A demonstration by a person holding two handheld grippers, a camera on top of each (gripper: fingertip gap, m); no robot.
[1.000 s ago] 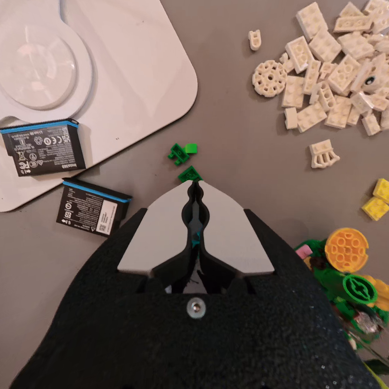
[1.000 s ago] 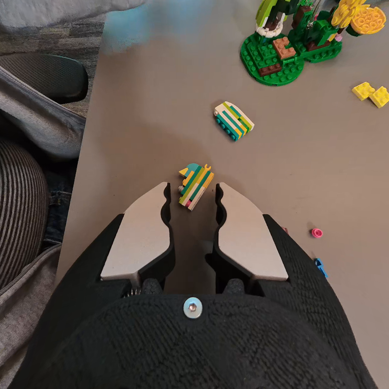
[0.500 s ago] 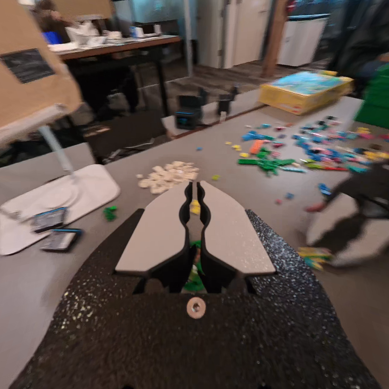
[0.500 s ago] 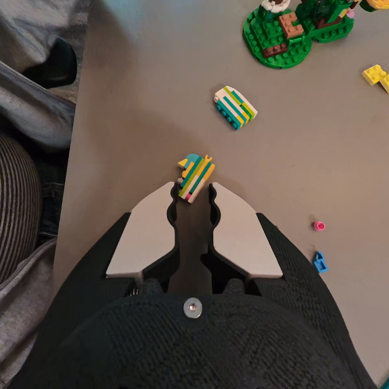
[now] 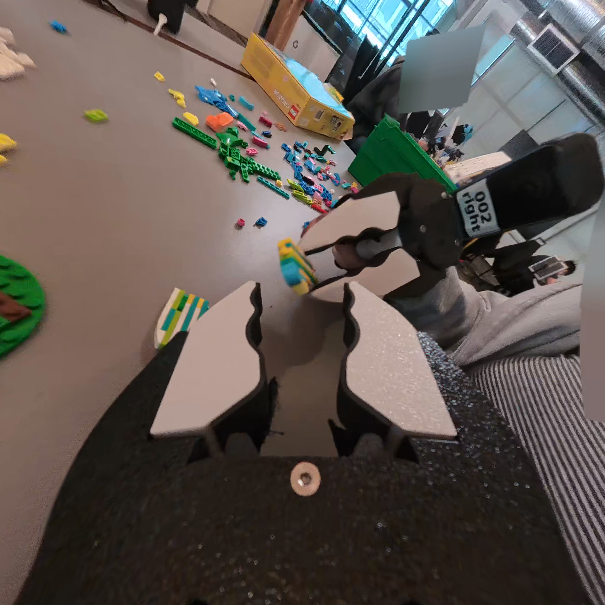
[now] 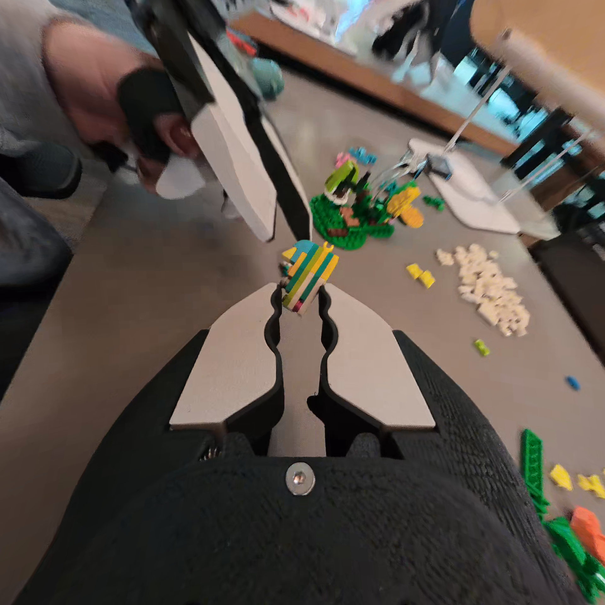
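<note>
My right gripper point(image 6: 299, 294) is shut on a small striped brick build point(image 6: 307, 275) in teal, yellow, lime and white. Both fingertips press its lower end and hold it above the grey table point(image 6: 131, 294). The left wrist view shows the same build point(image 5: 294, 265) clamped in the right gripper point(image 5: 306, 266). My left gripper point(image 5: 302, 291) is open and empty, just short of that build. It also shows in the right wrist view point(image 6: 281, 235), its fingers point(image 6: 235, 170) pointing down at the build. A second striped build point(image 5: 180, 314) lies by my left finger.
A green brick model with yellow flowers point(image 6: 353, 212) stands beyond the held build. A pile of white bricks point(image 6: 484, 288), loose coloured bricks point(image 5: 245, 157), a yellow box point(image 5: 294, 88) and a green bin point(image 5: 393, 154) lie farther off. A person's striped clothing point(image 5: 540, 409) is at the right. Only a small space, under 4 cm, lies between the two pairs of fingers.
My right gripper closed on the striped build and lifted it off the table. My left gripper left the small green pieces, swung towards the right gripper and opened.
</note>
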